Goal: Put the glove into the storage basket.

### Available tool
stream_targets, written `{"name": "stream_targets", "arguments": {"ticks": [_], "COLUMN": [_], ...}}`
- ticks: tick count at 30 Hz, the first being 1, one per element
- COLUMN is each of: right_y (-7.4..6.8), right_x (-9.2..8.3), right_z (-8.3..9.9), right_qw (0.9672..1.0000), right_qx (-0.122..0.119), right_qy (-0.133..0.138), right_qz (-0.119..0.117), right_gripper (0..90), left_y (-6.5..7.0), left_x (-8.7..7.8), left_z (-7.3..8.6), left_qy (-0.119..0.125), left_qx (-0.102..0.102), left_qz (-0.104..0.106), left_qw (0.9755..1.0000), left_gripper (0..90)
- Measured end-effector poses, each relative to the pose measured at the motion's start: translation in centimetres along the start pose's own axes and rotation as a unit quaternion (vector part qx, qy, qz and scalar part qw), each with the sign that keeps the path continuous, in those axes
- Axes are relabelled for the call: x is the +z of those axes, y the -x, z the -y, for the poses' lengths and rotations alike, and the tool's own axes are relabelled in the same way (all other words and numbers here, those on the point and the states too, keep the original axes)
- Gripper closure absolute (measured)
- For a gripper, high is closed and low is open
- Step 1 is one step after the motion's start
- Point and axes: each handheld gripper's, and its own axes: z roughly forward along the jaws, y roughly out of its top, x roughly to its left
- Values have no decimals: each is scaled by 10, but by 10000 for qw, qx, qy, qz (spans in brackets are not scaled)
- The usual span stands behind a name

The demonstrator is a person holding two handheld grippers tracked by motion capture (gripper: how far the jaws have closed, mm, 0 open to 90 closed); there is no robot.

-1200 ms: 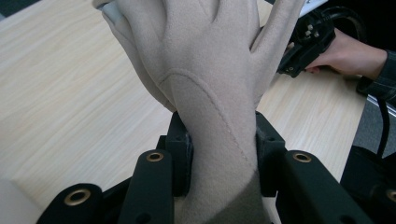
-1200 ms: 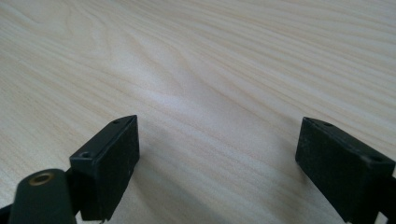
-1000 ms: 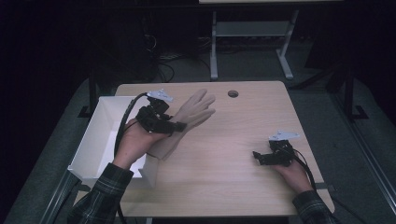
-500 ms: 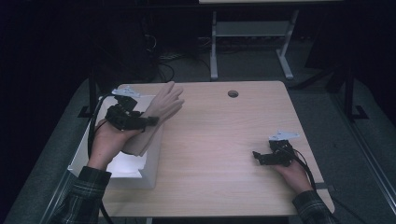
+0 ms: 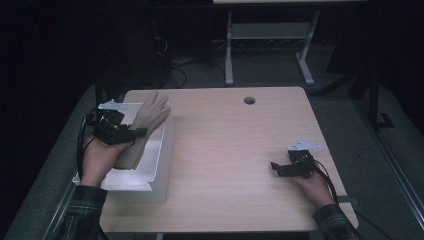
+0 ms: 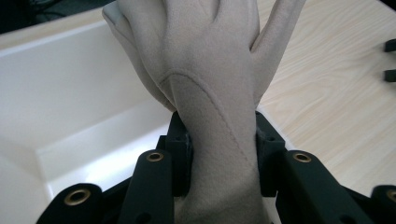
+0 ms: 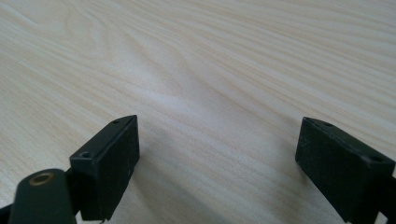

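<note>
Beige suede-like fabric of a glove (image 6: 205,79) was clamped at the cuff between the jaws of the left hand-held gripper (image 5: 131,135), so that the fingers stood up free of the pads. It was held over the white bin (image 5: 159,150) at the left edge of the counter (image 5: 240,150), apparently so that it could be dropped inside once released. The cuff was taken rather than a finger, probably for a firmer grip on the limp cloth. The right hand-held gripper (image 5: 273,167) was rested on the counter well apart, its jaws spread wide with nothing between them, seemingly kept out of the way.
</note>
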Motion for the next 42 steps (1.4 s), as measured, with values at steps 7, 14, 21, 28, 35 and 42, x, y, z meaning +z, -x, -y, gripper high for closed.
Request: {"name": "stream_targets", "arguments": {"ticks": [7, 14, 21, 28, 35, 42], "right_y": [0, 0, 0, 0, 0, 0], "right_x": [0, 0, 0, 0, 0, 0], "right_z": [0, 0, 0, 0, 0, 0], "right_qw": [10000, 10000, 10000, 10000, 10000, 10000], "right_qx": [-1, -6, -1, -1, -1, -1], "right_qy": [-2, -8, 0, 3, 3, 3], "right_qz": [-1, -4, -1, 0, 0, 0], "right_gripper": [133, 133, 133, 133, 133, 133], "left_y": [-16, -23, -27, -30, -30, -31], "left_x": [11, 33, 55, 72, 78, 82], "left_z": [23, 45, 60, 71, 73, 75], "left_qy": [-115, -308, -513, -683, -762, -855], "left_qx": [-235, -343, -366, -391, -357, -323], "left_qz": [-148, -185, -238, -264, -225, -190], "left_qw": [9995, 9988, 9977, 9966, 9962, 9956], "left_gripper": [658, 656, 656, 654, 611, 377]}}
